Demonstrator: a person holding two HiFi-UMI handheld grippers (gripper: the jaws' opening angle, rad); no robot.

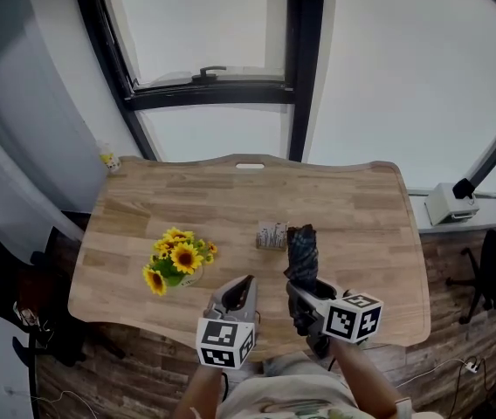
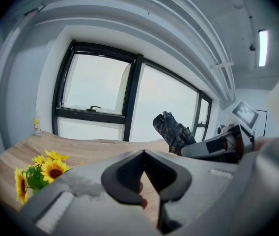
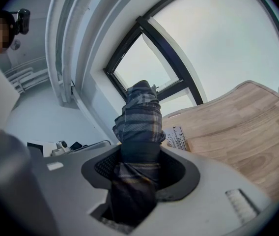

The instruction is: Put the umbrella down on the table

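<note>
The right gripper [image 1: 307, 293] is clamped on the dark checked folded umbrella [image 1: 301, 250], tilted above the pale wooden table [image 1: 361, 199], right of the yellow sunflower bunch [image 1: 176, 260]; the left gripper [image 1: 242, 288] has its jaws together, empty; I would lower the umbrella flat onto bare wood before releasing.

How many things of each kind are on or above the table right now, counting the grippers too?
Umbrella, folded, in the right gripper: 1
Sunflower bunch: 1
Small printed box: 1
Gripper: 2, the left gripper and the right gripper
Total: 5
Left out: a small yellow item by the far left corner; whether it stands on the table cannot be told.
</note>
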